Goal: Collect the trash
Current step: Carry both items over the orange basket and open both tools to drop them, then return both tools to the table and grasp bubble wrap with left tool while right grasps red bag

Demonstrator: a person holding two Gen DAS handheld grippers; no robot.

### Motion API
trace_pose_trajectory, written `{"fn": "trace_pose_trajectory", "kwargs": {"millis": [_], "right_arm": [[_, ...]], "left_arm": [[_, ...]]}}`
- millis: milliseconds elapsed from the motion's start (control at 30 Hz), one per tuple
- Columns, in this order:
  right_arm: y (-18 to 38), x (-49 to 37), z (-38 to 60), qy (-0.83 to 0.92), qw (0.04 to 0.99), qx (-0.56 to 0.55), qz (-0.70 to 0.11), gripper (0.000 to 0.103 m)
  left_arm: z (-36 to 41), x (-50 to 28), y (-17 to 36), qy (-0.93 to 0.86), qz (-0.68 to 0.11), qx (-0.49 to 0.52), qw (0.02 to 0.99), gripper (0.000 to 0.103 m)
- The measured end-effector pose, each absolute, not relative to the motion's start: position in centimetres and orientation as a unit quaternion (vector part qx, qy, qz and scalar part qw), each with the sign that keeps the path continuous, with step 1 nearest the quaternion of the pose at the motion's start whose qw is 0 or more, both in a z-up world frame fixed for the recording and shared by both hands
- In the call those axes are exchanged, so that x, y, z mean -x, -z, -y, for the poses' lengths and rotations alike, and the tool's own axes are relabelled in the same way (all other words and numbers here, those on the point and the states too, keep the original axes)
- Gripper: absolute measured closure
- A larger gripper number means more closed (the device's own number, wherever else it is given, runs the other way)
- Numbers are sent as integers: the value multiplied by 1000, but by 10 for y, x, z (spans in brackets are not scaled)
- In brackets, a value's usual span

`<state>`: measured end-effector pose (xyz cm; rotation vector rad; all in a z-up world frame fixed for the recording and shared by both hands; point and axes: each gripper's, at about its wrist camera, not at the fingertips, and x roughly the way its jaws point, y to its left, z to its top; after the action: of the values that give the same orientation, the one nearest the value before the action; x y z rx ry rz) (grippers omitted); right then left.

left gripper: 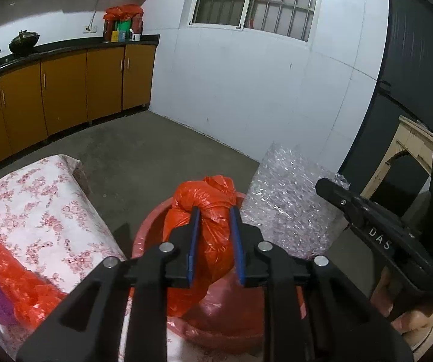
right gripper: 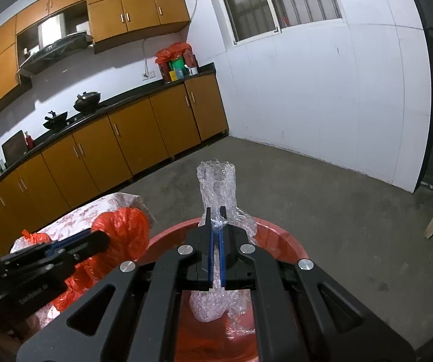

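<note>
My left gripper [left gripper: 215, 211] is shut on a knotted orange plastic bag [left gripper: 213, 241] and holds it over a red basin [left gripper: 144, 235] lined with red plastic. My right gripper [right gripper: 215, 211] is shut on a sheet of clear bubble wrap [right gripper: 216, 187] and holds it above the same basin [right gripper: 280, 238]. The bubble wrap [left gripper: 289, 202] hangs just right of the orange bag in the left wrist view. The orange bag [right gripper: 123, 235] and left gripper show at the left of the right wrist view.
A table with a floral cloth [left gripper: 44, 199] stands left of the basin, with another orange bag [left gripper: 8, 277] and more bubble wrap on it. Orange cabinets [left gripper: 65, 90] line the far wall. Bare concrete floor [right gripper: 337, 205] lies beyond. A wooden frame [left gripper: 409, 150] stands right.
</note>
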<state>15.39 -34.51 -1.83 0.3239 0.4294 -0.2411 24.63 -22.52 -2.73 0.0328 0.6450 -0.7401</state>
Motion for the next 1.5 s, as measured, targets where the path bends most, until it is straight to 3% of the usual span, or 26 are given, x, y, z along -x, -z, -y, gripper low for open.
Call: {"fn": "trace_pose_trajectory", "kwargs": {"millis": [133, 200, 267, 667, 1033, 1233, 1500], "right_arm": [[20, -152, 352, 121, 955, -168, -213, 93], [21, -150, 356, 124, 954, -172, -211, 70], [20, -146, 359, 129, 954, -178, -206, 62], [9, -138, 341, 119, 961, -148, -199, 60], [2, -137, 282, 51, 970, -123, -203, 55], [5, -146, 234, -5, 970, -100, -220, 55], [21, -161, 179, -59, 963, -77, -252, 56]], "left_arm": [[223, -248, 29, 348, -314, -10, 883, 60], [220, -250, 30, 344, -319, -4, 883, 58], [217, -252, 31, 342, -323, 2, 882, 53], [174, -231, 14, 300, -300, 6, 906, 33], [62, -169, -20, 194, -233, 5, 953, 23], [-12, -147, -14, 92, -224, 7, 970, 22], [-87, -152, 11, 9, -267, 39, 963, 22]]}}
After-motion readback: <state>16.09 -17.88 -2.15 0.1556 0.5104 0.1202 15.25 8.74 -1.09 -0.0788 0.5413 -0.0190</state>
